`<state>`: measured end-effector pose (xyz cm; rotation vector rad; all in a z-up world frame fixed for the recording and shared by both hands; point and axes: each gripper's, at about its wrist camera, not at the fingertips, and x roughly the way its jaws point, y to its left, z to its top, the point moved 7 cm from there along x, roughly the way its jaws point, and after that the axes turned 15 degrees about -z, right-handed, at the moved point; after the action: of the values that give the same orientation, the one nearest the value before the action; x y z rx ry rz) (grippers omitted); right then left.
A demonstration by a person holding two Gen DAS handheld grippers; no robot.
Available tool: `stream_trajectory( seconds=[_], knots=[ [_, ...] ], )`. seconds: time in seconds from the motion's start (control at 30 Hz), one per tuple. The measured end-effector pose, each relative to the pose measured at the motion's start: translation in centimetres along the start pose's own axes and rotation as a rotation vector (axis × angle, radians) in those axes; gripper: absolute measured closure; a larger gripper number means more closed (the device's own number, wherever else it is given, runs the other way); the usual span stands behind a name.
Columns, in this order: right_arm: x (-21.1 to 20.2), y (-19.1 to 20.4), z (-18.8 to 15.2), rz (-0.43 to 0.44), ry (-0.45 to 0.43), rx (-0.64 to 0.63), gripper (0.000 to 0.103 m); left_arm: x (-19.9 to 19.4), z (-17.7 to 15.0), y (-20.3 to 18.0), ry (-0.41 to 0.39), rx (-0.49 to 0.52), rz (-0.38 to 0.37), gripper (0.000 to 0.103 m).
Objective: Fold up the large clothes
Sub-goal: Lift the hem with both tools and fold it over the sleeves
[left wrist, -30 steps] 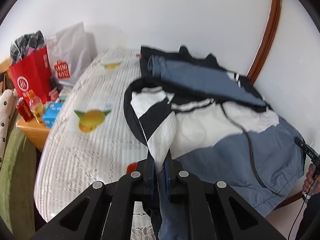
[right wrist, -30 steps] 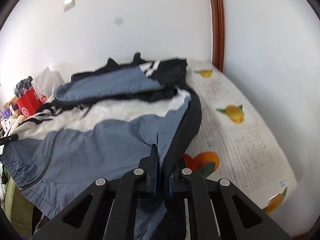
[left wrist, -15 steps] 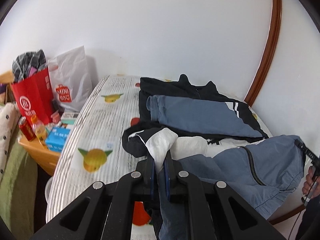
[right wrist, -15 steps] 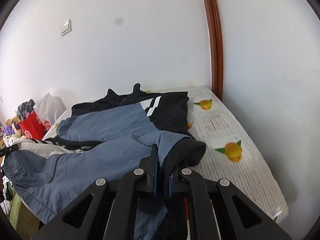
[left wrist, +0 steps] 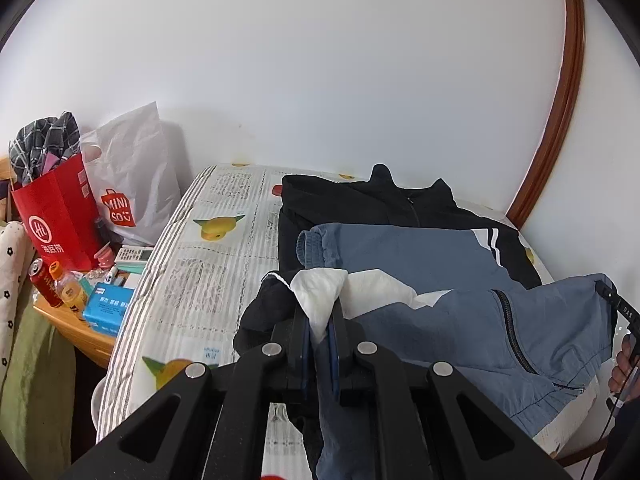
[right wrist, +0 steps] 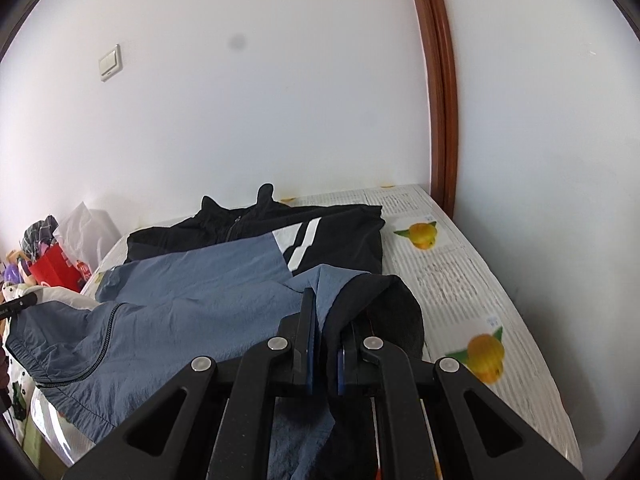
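Note:
A large blue, black and white zip jacket (left wrist: pixel 420 256) (right wrist: pixel 224 276) lies across the fruit-print bed, collar toward the far wall, one blue sleeve folded over its chest. My left gripper (left wrist: pixel 320 312) is shut on the jacket's hem, where white lining and black trim bunch up between the pads. My right gripper (right wrist: pixel 326 316) is shut on the hem's other corner, blue cloth beside black. Between the two grippers the blue lower panel with its zip (left wrist: pixel 516 332) hangs lifted above the bed. The right gripper's tip (left wrist: pixel 616 304) shows at the right edge of the left wrist view.
A bed sheet (left wrist: pixel 208 276) with fruit prints lies bare left of the jacket and also to its right (right wrist: pixel 452 280). A wooden bedside table (left wrist: pixel 76 324) carries a red bag (left wrist: pixel 56 216), a white bag (left wrist: pixel 132 184), a can, a bottle and boxes. White walls and a brown door frame (right wrist: pixel 440 92) stand close behind.
Both grippers have risen and pulled back toward the near edge with the hem, lifting the lower half of the jacket off the bed. More wall and the folded upper half now show.

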<state>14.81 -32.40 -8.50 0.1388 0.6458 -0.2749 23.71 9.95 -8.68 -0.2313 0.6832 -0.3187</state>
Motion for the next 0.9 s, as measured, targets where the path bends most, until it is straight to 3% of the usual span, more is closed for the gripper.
stream_trajectory(
  seconds=[0.43, 0.9],
  knots=[
    [8.5, 2.6, 3.4, -0.004, 0.049, -0.02, 0.095, 6.6, 3.0, 2.2, 0.04, -0.043, 0.025, 0.095],
    [17.0, 4.0, 1.7, -0.051, 0.176, -0.046, 0.095, 12.7, 2.6, 4.9, 0.134, -0.06, 0.071, 0.091]
  ],
)
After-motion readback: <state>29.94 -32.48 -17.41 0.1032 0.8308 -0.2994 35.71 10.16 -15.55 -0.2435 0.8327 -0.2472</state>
